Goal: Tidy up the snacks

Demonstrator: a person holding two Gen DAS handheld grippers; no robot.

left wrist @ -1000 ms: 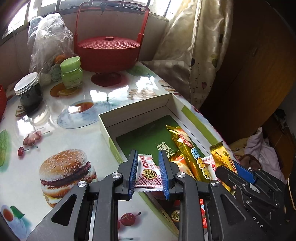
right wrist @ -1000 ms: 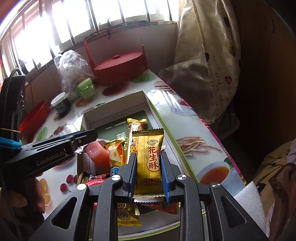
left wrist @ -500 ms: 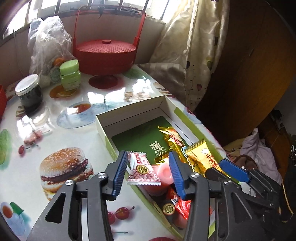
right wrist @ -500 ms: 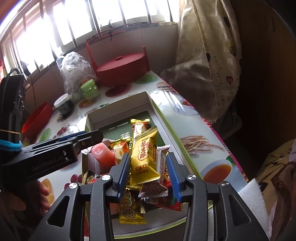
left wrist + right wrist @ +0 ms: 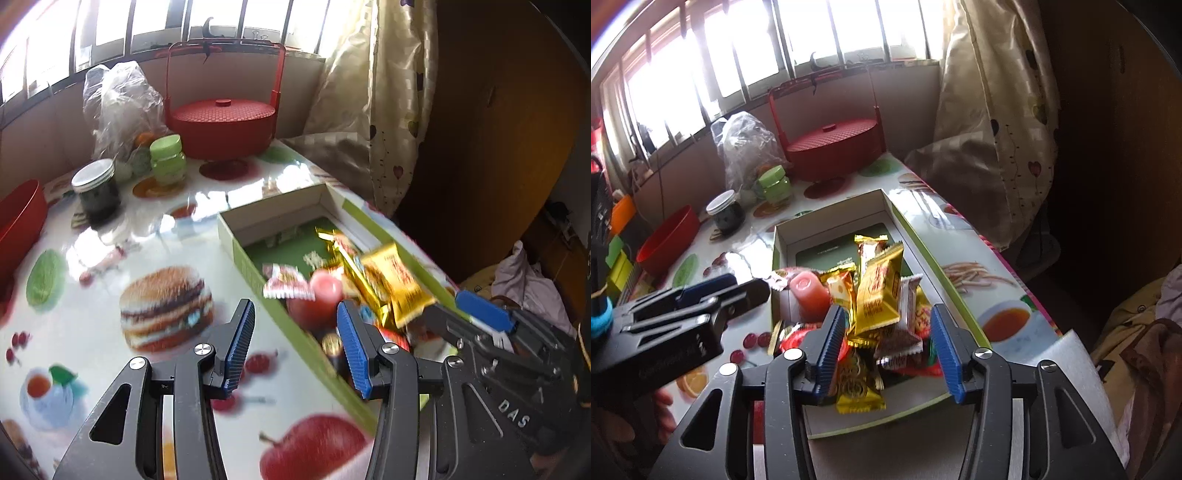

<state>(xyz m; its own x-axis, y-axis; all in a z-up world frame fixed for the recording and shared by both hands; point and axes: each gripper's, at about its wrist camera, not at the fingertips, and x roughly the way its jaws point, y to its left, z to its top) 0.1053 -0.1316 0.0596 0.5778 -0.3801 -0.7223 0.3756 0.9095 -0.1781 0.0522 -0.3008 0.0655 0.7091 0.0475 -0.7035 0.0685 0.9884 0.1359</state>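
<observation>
Wrapped snacks [image 5: 879, 295], gold, red and white, are lying heaped at the near end of the green-rimmed box [image 5: 912, 229] by the table's right edge. The right gripper [image 5: 888, 341] is opening, gripping nothing; the left gripper [image 5: 295, 347] is hanging half-open and empty over the box's left wall.
</observation>
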